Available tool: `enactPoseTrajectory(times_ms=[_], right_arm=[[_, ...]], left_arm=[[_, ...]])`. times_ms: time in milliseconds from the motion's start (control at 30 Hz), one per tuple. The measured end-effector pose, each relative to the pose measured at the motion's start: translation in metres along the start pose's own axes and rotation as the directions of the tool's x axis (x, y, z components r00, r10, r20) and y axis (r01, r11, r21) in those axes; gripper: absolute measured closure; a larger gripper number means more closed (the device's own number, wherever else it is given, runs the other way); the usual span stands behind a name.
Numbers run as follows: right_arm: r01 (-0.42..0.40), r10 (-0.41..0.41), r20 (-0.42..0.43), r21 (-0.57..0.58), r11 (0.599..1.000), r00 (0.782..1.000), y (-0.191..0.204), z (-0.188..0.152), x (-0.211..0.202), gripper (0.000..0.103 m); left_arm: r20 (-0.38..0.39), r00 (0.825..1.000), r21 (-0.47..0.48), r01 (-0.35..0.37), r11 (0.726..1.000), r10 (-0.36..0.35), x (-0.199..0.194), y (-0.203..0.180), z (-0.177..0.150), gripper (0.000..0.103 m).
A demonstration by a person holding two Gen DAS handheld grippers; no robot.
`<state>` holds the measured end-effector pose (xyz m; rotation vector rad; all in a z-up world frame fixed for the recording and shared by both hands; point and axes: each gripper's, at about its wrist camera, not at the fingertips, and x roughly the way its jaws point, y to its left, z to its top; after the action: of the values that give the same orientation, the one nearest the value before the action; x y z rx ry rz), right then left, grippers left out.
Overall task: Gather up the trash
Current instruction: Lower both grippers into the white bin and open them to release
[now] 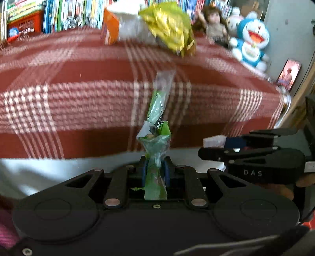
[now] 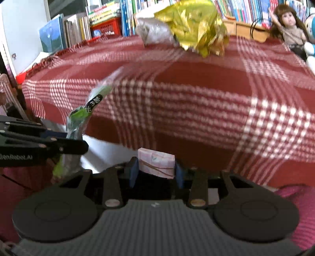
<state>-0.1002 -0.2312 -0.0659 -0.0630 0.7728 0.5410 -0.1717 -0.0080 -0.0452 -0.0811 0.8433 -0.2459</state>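
Red-and-white checked cloth [image 1: 78, 102] over the table, filling both wrist views, blurred.

Nearest, at the left tool [image 1: 155, 169]: clamped almost fully together on a green plastic wrapper [image 1: 157, 122], one end pinched between the blue pads, the rest sticking up and forward past the tips. Same wrapper [image 2: 86, 110] visible from the right wrist view, off to that tool's left.

At the right tool [image 2: 156, 169]: jaws part-way apart, pressed against both sides of a small white-and-pink paper packet [image 2: 156, 164], apparently bound with a thin band. Packet sitting low between the pads, not resting on the cloth.

Just below both tools: front edge of the table and a pale strip beneath it.

Farther ahead, near the far edge: a crumpled yellow foil bag [image 2: 196, 25], a grey crinkled wrapper [image 2: 153, 31] touching it, and an orange carton [image 1: 110, 25] to the left. All three lying loose, well apart from either tool.

Beyond: bookshelves [image 2: 137, 11], a doll [image 2: 289, 27], a blue plush toy [image 1: 252, 39].

Judged progress: two pieces picked up, none visibly binned, at least three left to fetch. No bin in sight.
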Motion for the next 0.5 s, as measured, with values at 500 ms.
enactPoseTrajectory(times_ms=[500], right_arm=[[-0.004,0.007,-0.142,0.021,1.0,0.99,-0.002,-0.034,0.035,0.058]], left_arm=[[-0.281,0.959,-0.06,-0.043,0.997,0.025,0.07,0.004,-0.038,0.086]])
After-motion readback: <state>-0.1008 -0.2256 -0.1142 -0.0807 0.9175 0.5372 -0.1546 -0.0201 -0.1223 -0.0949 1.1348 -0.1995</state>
